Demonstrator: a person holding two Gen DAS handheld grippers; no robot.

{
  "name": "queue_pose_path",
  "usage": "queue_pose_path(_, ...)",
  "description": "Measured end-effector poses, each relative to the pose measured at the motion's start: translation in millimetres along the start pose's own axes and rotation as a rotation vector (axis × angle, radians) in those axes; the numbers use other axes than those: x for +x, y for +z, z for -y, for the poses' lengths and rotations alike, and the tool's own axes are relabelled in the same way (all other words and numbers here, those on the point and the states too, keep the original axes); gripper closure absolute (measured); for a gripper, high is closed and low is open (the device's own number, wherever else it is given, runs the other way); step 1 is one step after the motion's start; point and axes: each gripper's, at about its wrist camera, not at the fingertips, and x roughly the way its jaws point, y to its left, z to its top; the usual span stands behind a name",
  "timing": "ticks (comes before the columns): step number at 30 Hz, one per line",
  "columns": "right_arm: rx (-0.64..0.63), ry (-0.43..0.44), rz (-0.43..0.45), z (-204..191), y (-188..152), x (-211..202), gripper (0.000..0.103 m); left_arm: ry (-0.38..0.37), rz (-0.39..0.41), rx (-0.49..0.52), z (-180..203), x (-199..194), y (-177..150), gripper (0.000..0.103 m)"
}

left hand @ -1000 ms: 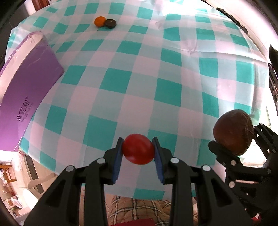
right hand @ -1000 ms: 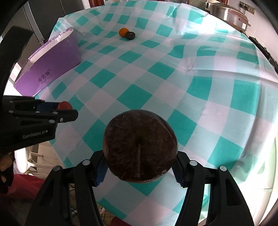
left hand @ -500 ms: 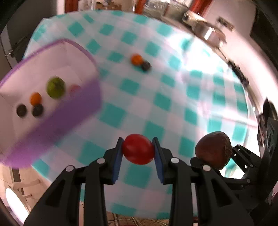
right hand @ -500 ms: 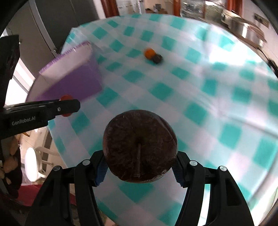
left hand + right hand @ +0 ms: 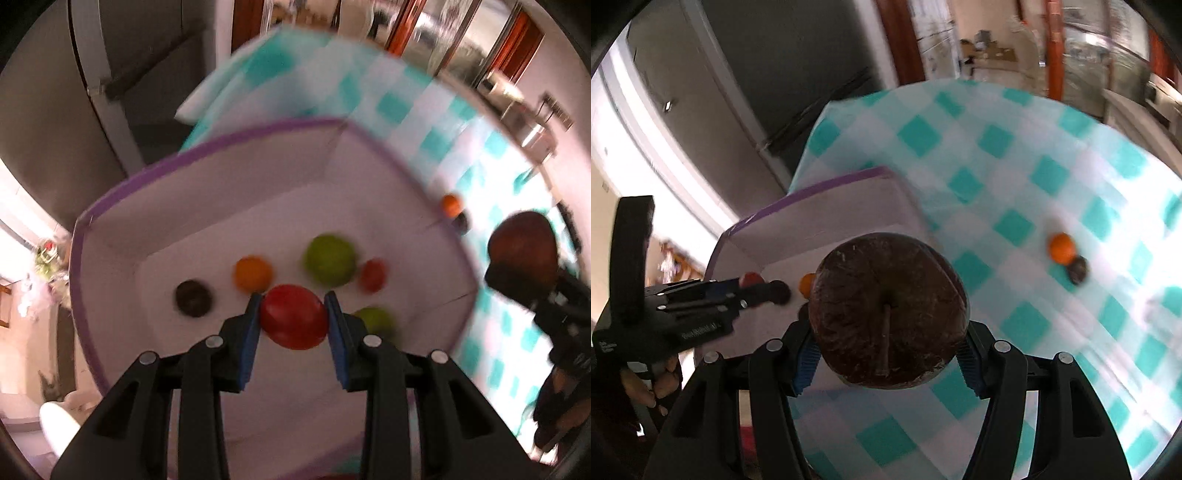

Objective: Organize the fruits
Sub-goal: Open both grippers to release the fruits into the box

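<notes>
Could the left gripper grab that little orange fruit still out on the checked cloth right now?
Probably not as things stand: the left gripper is already shut on a red fruit above the purple box, while the orange fruit lies well apart on the cloth.

A purple-rimmed box [image 5: 207, 155] with a white inside held orange, green, red and dark fruits. The tablecloth [image 5: 1052, 177] was checked teal and white. Black grippers had blue pads.

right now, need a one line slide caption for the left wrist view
Left gripper carries a red fruit over the purple-rimmed box that already holds several fruits.
</notes>
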Motion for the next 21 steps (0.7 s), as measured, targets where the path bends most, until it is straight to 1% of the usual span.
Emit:
queue_pose_path(1, -0.009, 0.001, -0.024, -4.3, 3.3, 9.2, 0.041, 0.017, -0.050, 0.017, -8.9, 11.7, 0.0, 0.068)
queue_pose_path(3, -0.037, -0.006, -0.115, -15.7, 10.2, 38.2, 0.041, 0.026, -0.113, 0.037, -16.1, 25.4, -3.1, 0.068)
queue_pose_path(4, -0.046, -0.007, -0.153, -19.0, 10.6, 48.3, 0.041, 0.021, -0.169, 0.054, -19.9, 36.5, -4.9, 0.068)
queue_pose_path(6, -0.051, 0.015, -0.234, -25.2, 9.6, 67.2, 0.041, 0.014, -0.221, 0.076, -23.0, 47.8, -6.2, 0.068)
queue_pose_path(7, -0.062, 0.032, -0.263, -30.8, 8.8, 74.7, 0.041, 0.028, -0.259, 0.103, -23.2, 55.3, -7.2, 0.068)
queue_pose_path(8, -0.084, 0.041, -0.277, -36.7, 8.4, 78.8, 0.041, 0.045, -0.278, 0.114, -24.4, 59.7, -7.4, 0.068)
queue_pose_path(10, -0.175, 0.063, -0.305, -56.4, 7.5, 85.2, 0.041, 0.067, -0.320, 0.106, -33.7, 67.9, -7.6, 0.068)
queue_pose_path(12, -0.269, 0.072, -0.342, -75.8, 4.6, 92.6, 0.041, 0.079, -0.345, 0.091, -42.1, 73.0, -7.7, 0.068)
queue_pose_path(14, -0.353, 0.061, -0.396, -92.8, -2.4, 104.3, 0.041, 0.100, -0.364, 0.091, -48.8, 79.2, -6.4, 0.067)
queue_pose_path(17, -0.449, 0.014, -0.473, -109.8, -12.6, 123.2, 0.041, 0.095, -0.375, 0.097, -52.1, 83.3, -4.1, 0.066)
queue_pose_path(18, -0.460, 0.007, -0.487, -112.1, -14.5, 126.8, 0.041, 0.102, -0.373, 0.113, -50.6, 83.5, -3.7, 0.065)
queue_pose_path(19, -0.462, 0.006, -0.502, -114.0, -16.8, 130.2, 0.041, 0.112, -0.377, 0.124, -49.9, 84.4, -4.0, 0.059)
queue_pose_path(20, -0.452, 0.013, -0.514, -114.3, -17.6, 132.6, 0.041, 0.118, -0.385, 0.122, -49.6, 86.2, -4.3, 0.056)
queue_pose_path(21, -0.451, 0.013, -0.519, -115.1, -18.1, 133.9, 0.041, 0.121, -0.392, 0.122, -50.1, 87.5, -4.3, 0.056)
